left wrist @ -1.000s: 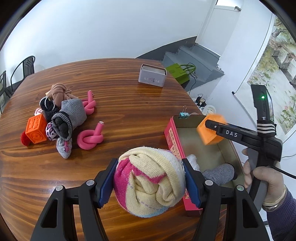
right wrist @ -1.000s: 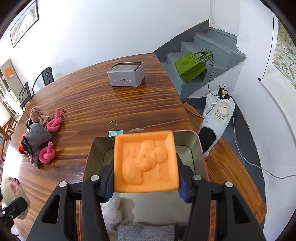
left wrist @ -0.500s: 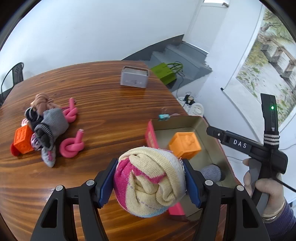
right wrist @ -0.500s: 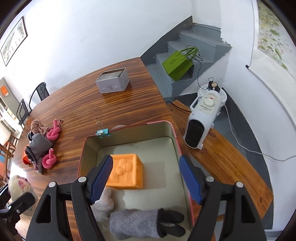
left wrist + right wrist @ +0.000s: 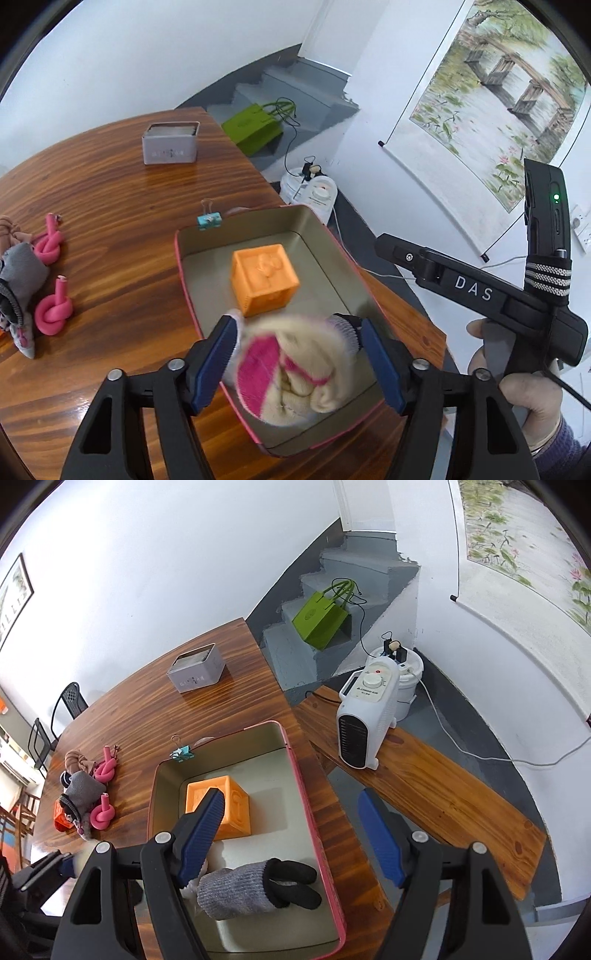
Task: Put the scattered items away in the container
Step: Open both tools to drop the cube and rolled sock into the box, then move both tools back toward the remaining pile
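L gripper point(image 5: 295, 354) is over the near end of the tin point(image 5: 343, 254) w/ the rolled cream-and-pink sock point(image 5: 295, 369) between its blue pads. Jaws have just been opening, there's a sliver of gap on both sides and the sock is blurred, so it looks let go, not squeezed. R gripper point(image 5: 291, 830) hangs over the tin's right rim, jaws spread wide w/ nothing between them; they've just been opening too. A hand point(image 5: 517, 373) grips its black handle at the right of the left wrist view. Inside the tin: orange block point(image 5: 218, 808) sits flat on the floor toward the far end, grey sock w/ black toe point(image 5: 255, 886) lies across the near end, something white just beside it, can't tell what. Teal binder clip point(image 5: 181, 754) is at the tin's far left corner; can't tell if it's on the rim or just beside it. Out on the wooden table point(image 5: 110, 206), well apart from the tin: two pink foam knots point(image 5: 101, 812), a heap of grey & brown socks point(image 5: 79, 786), another orange block point(image 5: 61, 818) touching the heap. Small grey tin point(image 5: 170, 143) stands farther back. White fan heater point(image 5: 365, 720) sits on the bench beyond the table edge, green bag point(image 5: 321, 618) on the stairs.
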`<control>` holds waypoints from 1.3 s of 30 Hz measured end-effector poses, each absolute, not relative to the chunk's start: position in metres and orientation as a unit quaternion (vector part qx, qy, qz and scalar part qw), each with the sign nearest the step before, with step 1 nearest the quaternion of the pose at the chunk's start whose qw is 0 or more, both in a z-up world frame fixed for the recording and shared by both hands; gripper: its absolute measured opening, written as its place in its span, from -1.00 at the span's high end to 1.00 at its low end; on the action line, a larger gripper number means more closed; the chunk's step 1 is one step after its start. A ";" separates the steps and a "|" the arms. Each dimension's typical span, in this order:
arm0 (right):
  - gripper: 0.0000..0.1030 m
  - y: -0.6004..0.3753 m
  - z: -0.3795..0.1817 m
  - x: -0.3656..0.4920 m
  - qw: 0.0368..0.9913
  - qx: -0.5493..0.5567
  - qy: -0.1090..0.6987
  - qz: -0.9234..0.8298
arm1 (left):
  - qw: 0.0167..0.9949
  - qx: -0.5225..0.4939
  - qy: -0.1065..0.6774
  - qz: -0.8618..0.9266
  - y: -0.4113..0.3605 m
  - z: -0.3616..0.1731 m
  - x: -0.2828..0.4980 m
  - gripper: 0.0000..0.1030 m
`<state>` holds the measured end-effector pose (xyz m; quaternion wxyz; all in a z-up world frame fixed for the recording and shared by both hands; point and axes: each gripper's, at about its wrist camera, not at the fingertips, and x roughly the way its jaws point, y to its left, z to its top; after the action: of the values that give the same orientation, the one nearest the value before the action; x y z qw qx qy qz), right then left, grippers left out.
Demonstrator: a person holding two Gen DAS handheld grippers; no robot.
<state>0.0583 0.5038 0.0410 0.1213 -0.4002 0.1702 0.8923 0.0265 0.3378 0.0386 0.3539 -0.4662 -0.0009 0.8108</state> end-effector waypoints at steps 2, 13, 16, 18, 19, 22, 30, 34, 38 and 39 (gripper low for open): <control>-0.52 0.504 0.040 0.061 0.122 -0.401 0.174 0.891 | 0.352 -0.462 -0.003 0.814 0.339 0.040 0.029 -0.53; -0.52 0.490 0.041 0.060 0.111 -0.402 0.171 0.893 | 0.316 -0.457 -0.023 0.831 0.301 0.042 0.023 -0.53; -0.52 0.482 0.041 0.056 0.104 -0.404 0.167 0.893 | 0.298 -0.457 -0.030 0.838 0.285 0.040 0.020 -0.53; -0.52 0.475 0.041 0.052 0.097 -0.405 0.164 0.894 | 0.282 -0.458 -0.037 0.842 0.271 0.038 0.019 -0.53; -0.52 0.470 0.041 0.051 0.093 -0.406 0.162 0.895 | 0.274 -0.459 -0.040 0.844 0.265 0.037 0.018 -0.53; -0.52 0.458 0.041 0.045 0.081 -0.408 0.157 0.896 | 0.251 -0.460 -0.051 0.850 0.243 0.035 0.015 -0.53; -0.52 0.415 0.044 0.032 0.048 -0.413 0.141 0.898 | 0.186 -0.463 -0.087 0.862 0.175 0.030 0.008 -0.53; -0.52 0.394 0.048 0.028 0.035 -0.415 0.134 0.899 | 0.160 -0.463 -0.101 0.866 0.142 0.028 0.006 -0.53; -0.53 0.370 0.051 0.023 0.022 -0.416 0.126 0.901 | 0.135 -0.465 -0.114 0.867 0.106 0.025 0.004 -0.53; -0.53 0.364 0.051 0.021 0.019 -0.417 0.124 0.900 | 0.130 -0.466 -0.116 0.868 0.099 0.025 0.004 -0.53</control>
<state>0.0208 0.3642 0.0513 0.0191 -0.4169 0.1237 0.9003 0.0036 0.0995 0.0247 0.1301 -0.4658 -0.1157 0.8676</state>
